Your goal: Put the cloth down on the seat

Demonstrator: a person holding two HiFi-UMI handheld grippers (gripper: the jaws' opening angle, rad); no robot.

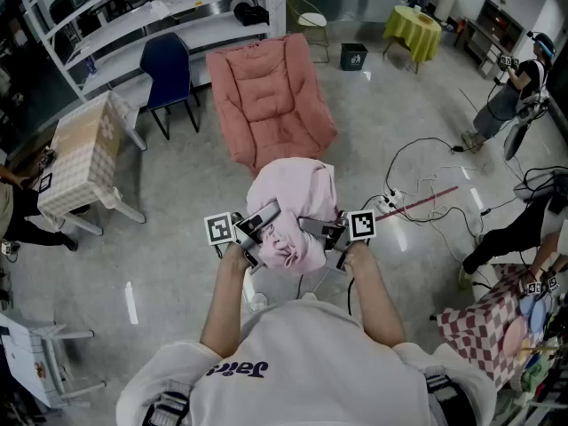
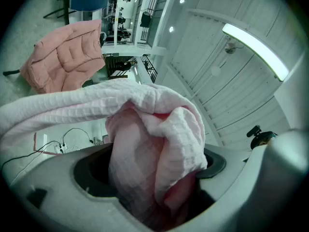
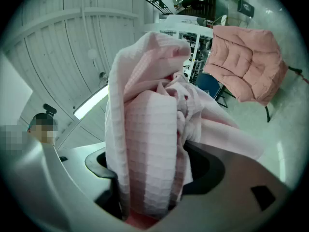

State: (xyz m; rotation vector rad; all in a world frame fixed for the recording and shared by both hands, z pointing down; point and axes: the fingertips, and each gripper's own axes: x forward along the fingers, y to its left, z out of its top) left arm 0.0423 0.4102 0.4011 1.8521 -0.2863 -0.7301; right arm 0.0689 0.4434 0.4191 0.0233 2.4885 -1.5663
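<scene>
A pale pink waffle cloth (image 1: pixel 288 216) is bunched in the air in front of me, carried between both grippers. My left gripper (image 1: pixel 257 231) stands with its jaws wide. The cloth (image 2: pixel 154 153) hangs down into the gap, and a dark space shows beside it. My right gripper (image 1: pixel 319 233) is wide too, with folds of the cloth (image 3: pixel 145 144) lying between its jaws and draped over them. The seat, a salmon padded lounge chair (image 1: pixel 271 96), stands on the floor a short way ahead. It also shows as the pink chair (image 2: pixel 65 54) and the padded chair (image 3: pixel 248 62).
A dark blue chair (image 1: pixel 169 74) stands left of the seat, before white shelves (image 1: pixel 151 16). A table with a checked cover (image 1: pixel 80 153) is at the left. Cables and a power strip (image 1: pixel 399 202) lie on the floor to the right. A person (image 1: pixel 515 96) stands far right.
</scene>
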